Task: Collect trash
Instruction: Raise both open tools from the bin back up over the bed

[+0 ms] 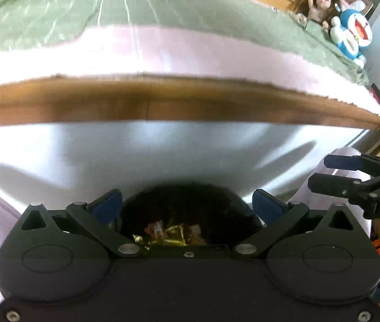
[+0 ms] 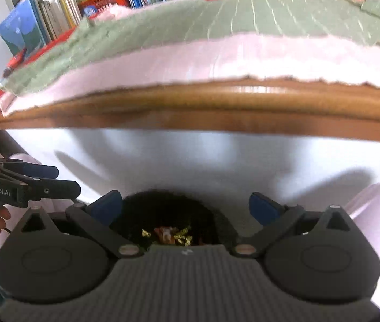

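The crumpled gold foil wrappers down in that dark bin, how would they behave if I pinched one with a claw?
The crumpled gold foil wrappers look thin and creased, so probably very light and easily crushed. Their shiny surface suggests they may slip between the pads. They lie loose among orange scraps in the dark bin, so one might drag neighbours along.

White lettering "GenRobot.AI" stands on the side of the left gripper (image 2: 56, 178), and the letters "DAS", cut off at the edge, on the right gripper (image 1: 321, 171).
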### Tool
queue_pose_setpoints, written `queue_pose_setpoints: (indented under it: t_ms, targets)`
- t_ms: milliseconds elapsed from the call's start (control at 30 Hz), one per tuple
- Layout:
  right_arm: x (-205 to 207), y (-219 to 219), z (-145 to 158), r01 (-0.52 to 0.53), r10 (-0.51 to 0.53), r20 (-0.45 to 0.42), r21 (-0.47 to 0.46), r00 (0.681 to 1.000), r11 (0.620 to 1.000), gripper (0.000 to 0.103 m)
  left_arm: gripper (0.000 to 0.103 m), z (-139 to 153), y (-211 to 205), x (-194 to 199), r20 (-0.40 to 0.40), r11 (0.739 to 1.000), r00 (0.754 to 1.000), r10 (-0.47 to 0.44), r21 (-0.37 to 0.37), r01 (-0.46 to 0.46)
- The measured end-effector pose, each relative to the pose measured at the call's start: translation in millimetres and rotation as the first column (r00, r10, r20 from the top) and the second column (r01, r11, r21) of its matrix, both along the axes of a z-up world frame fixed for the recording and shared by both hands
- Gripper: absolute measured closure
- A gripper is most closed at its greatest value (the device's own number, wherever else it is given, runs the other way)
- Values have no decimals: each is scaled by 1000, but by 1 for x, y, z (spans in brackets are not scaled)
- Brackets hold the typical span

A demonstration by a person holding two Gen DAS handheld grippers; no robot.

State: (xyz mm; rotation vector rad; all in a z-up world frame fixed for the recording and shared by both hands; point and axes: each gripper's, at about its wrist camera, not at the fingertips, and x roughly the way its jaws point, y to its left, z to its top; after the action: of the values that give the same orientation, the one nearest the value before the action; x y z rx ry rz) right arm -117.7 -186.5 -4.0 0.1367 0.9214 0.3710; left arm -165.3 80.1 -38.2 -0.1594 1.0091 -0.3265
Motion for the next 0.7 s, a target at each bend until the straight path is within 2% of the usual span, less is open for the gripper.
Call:
queue_pose_setpoints:
  t_ms: [133,267,367,467,600,700]
  targets:
    - [1,-5,25,38,-41,100,30,994,999,0,0,26,3,-1,71,1000,997,-14,-1,15]
    - [13,-6,47,26,-30,184,25,982,999,0,0,54,4,4,153,1000,988,-29,-3,30]
    - [26,-7,58,39,-38,226,0,973,999,0,0,69,9,14,190,998,981,-30,-47,40]
    - [39,-4,65,67,-67,268,6,961,998,0,0,83,14,28,214,998,977,-18,-60,32]
    - [55,-8,73,115,-125,318,50,940,992,0,0,95,10,53,281,1000,960,-18,-8,21]
    - [68,-8,74,138,-146,340,47,929,989,0,0,102,13,71,309,999,951,-3,-38,16]
